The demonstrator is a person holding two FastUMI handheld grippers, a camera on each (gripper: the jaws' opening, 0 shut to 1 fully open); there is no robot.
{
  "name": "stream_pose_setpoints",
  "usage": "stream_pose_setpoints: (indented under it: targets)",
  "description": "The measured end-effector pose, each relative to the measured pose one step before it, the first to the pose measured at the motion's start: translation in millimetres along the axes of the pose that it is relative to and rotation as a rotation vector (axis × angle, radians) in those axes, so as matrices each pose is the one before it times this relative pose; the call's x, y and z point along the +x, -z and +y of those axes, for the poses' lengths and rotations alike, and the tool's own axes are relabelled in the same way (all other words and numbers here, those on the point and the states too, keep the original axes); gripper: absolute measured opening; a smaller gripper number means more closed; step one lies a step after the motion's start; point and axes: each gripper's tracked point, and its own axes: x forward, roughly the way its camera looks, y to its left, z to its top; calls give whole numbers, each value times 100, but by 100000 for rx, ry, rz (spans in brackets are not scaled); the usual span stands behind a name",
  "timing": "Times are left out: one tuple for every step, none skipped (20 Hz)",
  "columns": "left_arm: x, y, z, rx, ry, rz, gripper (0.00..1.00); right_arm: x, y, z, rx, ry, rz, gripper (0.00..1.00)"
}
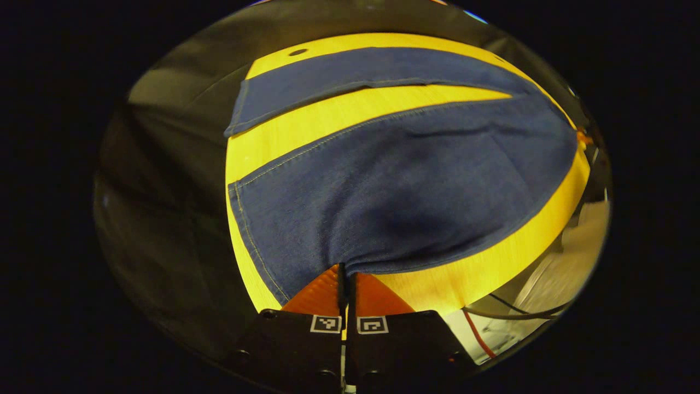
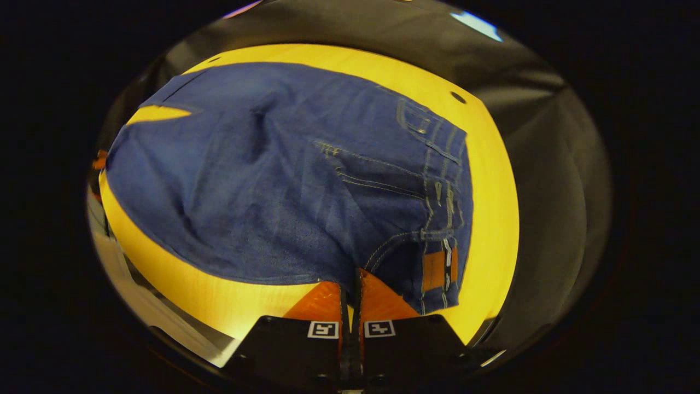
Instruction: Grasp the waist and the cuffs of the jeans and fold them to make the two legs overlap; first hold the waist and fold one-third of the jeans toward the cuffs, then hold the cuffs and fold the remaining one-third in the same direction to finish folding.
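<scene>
My left gripper is clamped on the near leg's edge of the jeans; my right gripper pinches the hem beside the waist. They lie mid-frame across the yellow table.

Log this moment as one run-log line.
stage: first fold not begun | left gripper: shut on jeans leg edge | right gripper: shut near waist | legs: apart on table

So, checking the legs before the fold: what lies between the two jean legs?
In the left gripper view, only a bare strip of yellow table lies between the far leg and the near leg.
</scene>
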Motion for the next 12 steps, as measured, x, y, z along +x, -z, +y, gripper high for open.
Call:
stream_pose_setpoints:
  targets:
    - [-138,-259,17,-3572,-75,-1761,0,-423,-412,-140,3640,731,-1416,3]
    - [-4,-164,6,-3168,-118,-561,0,-380,79,-52,3675,453,-430,3]
    - [124,27,16,-2441,-179,159,0,-470,-245,30,3507,85,-192,2]
    - [-162,-291,25,-3119,-174,179,0,-460,-533,37,3058,-206,-250,3]
    - [-73,-343,-333,-4260,863,448,0,-392,-596,-160,2557,111,-221,3]
    - [-182,-364,-367,-5223,1872,1140,0,-206,-460,-168,2922,114,-645,3]
    - [-327,-731,-300,-5710,1855,-459,0,-222,-734,39,3739,-47,-1428,3]
    - [-585,-1275,-444,-4623,2653,-1190,0,-369,-807,65,3875,-397,-1819,3]
    - [-1216,-1404,-495,-4180,2342,-1330,0,-518,-973,110,3788,-1032,-1519,3]
    - [-840,-1290,-419,-3579,2159,-968,0,-793,-1050,279,3510,-1157,-1406,2]
    - [-576,-1342,-109,-3239,1803,-725,0,-610,-1118,176,2989,-999,-870,2]
    - [-271,-1771,-270,-2866,1657,-960,0,-733,-1051,132,2652,-473,-250,3]
